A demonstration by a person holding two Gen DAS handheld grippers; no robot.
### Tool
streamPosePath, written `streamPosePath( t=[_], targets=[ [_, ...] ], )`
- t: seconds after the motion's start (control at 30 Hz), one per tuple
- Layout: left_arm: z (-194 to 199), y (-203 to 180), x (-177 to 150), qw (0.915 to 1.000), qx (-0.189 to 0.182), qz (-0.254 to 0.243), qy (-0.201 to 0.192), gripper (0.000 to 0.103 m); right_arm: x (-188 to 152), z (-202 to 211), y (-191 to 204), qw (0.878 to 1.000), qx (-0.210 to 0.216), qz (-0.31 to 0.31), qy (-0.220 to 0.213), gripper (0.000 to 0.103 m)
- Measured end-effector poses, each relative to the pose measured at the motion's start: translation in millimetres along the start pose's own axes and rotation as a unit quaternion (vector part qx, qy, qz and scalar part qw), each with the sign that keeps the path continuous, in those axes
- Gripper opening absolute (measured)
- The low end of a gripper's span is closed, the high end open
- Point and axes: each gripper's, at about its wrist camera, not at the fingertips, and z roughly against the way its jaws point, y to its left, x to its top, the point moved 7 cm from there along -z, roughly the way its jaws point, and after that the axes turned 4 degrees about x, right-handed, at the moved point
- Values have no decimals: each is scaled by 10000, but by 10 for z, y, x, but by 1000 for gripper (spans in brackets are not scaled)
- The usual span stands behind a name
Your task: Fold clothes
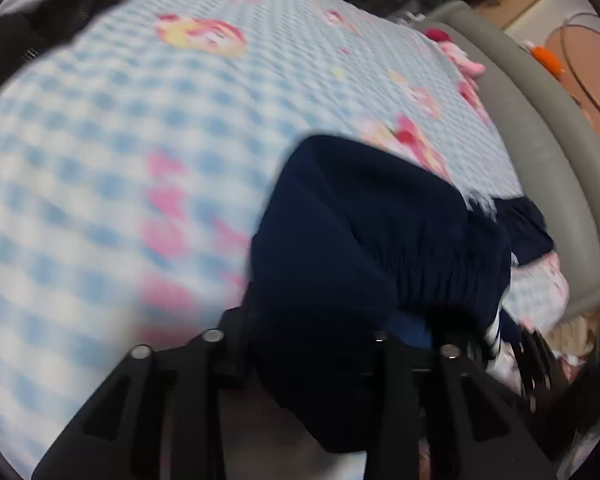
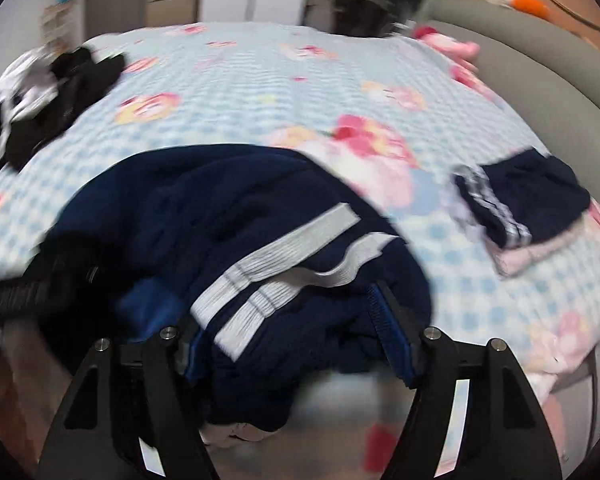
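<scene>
**Two grippers at the navy garment on the checked bed**

One wide bed sheet of blue-and-white check with pink cartoon prints (image 2: 260, 80) fills most of what I see from both wrist cameras, and both views are smeared with blur. A curved grey padded bed edge (image 1: 540, 140) runs along its right side.

Next in size is the crumpled navy-blue garment with white ribbed stripes (image 2: 228, 220), heaped on the near edge of the sheet right in front of me. In the left wrist view the same cloth bulges up over the fingers.

A pile of black and white clothing (image 2: 40, 100) lies at the far left of the sheet, well apart from the navy garment. A smaller folded navy piece with white stripes (image 2: 532, 196) rests on a pale pink folded cloth (image 2: 520, 256) near the right edge.

My left gripper (image 1: 312, 344) has navy cloth bunched between its fingers, but the fabric hides the pads, so I cannot tell whether it is pinched.

My right gripper (image 2: 296, 340) has its jaws spread wide, with the garment's blue-trimmed hem lying between them and draped against both fingers; I see no pinch on it.
</scene>
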Motion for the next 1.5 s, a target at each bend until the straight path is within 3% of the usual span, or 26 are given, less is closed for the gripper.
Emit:
streamPosePath(
  t=[0.1,0.17,0.27,0.3,0.33,0.37,0.5,0.6,0.67,0.7,0.73,0.8,0.87,0.93,1.1,1.2,1.37,1.43,1.5],
  targets=[
    [-34,-252,-199,9991,-253,-289,174,27,52,44,-210,9997,-93,-204,-97,70],
    [-1,-414,-313,9967,-390,-662,279,26,103,108,-350,9990,-77,-372,-224,59],
    [148,-496,-307,9937,-277,-1079,89,27,171,215,-574,9960,185,-768,-426,52],
    [193,-471,-270,9938,-196,-1093,9,35,194,229,-644,9943,354,-899,-442,52],
    [213,-414,-203,9950,-145,-990,-57,54,195,229,-681,9929,501,-992,-422,53],
    [234,-357,-137,9959,-94,-887,-123,61,192,225,-716,9913,647,-1076,-397,54],
    [200,-168,112,9979,121,-579,-274,72,114,133,-737,9902,809,-1104,-263,68],
    [-45,-175,177,9984,63,-561,92,75,28,21,-702,9905,809,-1111,-83,79],
    [-179,-239,175,9974,118,-692,162,72,-37,-65,-669,9905,813,-1109,68,86],
    [-214,-276,172,9969,125,-767,135,62,-79,-122,-640,9908,825,-1057,172,86],
    [-211,-299,162,9967,102,-801,119,44,-124,-167,-615,9910,838,-1013,261,86],
    [-197,-339,144,9964,50,-848,82,32,-187,-144,-606,9908,907,-982,233,84],
    [-258,-422,157,9975,12,-708,-16,24,-165,-108,-613,9885,1081,-1042,171,63],
    [-166,-356,116,9984,-27,-550,-108,16,-129,-80,-648,9836,1301,-1243,134,49],
    [340,-293,304,9965,-7,-431,-717,15,9,49,-651,9793,1530,-1324,94,44],
    [804,-274,473,9913,33,-413,-1253,15,116,176,-540,9774,1758,-1170,139,61],
    [1602,-98,654,9778,293,-405,-2036,15,217,468,-381,9815,1787,-683,-51,64],
    [1850,76,584,9776,286,-382,-2052,15,200,537,-403,9816,1714,-840,-65,64],
    [1817,104,555,9788,337,-347,-1989,15,221,541,-385,9858,1489,-777,-83,64]
  ],
)
